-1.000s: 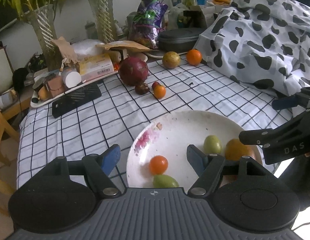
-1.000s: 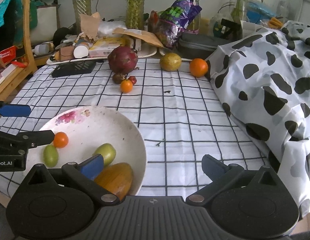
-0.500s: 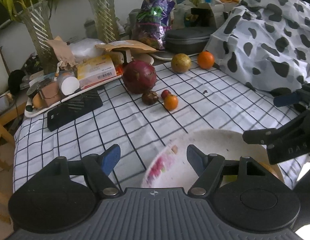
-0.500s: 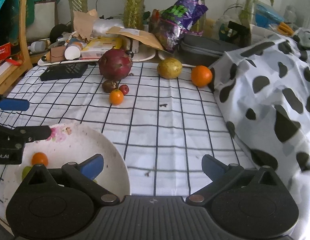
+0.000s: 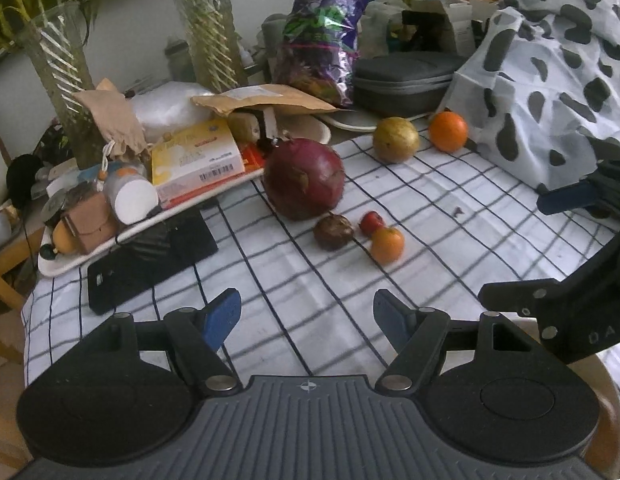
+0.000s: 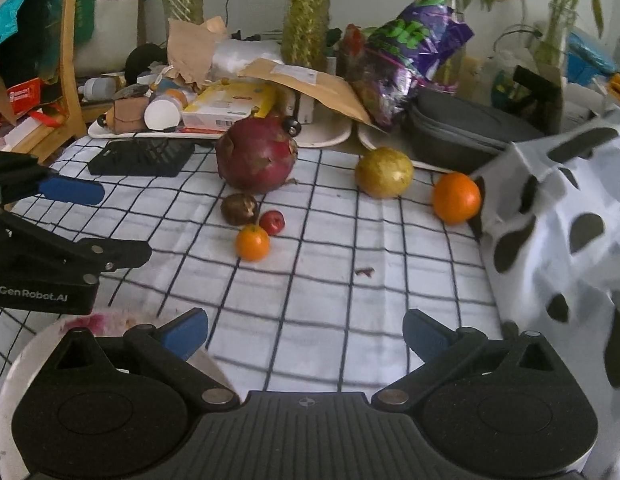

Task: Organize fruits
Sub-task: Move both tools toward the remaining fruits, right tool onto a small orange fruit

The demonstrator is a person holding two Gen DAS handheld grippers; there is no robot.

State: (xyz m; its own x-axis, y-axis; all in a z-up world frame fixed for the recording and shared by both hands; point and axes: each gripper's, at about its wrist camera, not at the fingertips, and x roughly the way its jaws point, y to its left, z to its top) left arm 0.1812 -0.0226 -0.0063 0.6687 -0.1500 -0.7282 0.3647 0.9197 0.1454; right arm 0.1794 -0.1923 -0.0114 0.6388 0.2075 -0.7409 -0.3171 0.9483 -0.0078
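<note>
Plate (image 6: 8, 384) lower now — "GenRobot.AI" legible

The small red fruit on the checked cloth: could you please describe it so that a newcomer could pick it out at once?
Start at the big dark red fruit, the largest on the checked tablecloth. Just in front of it lies a tight cluster of three small fruits. The small red fruit is the tiniest, glossy red, between the wrinkled brown fruit and the small orange fruit.
</note>
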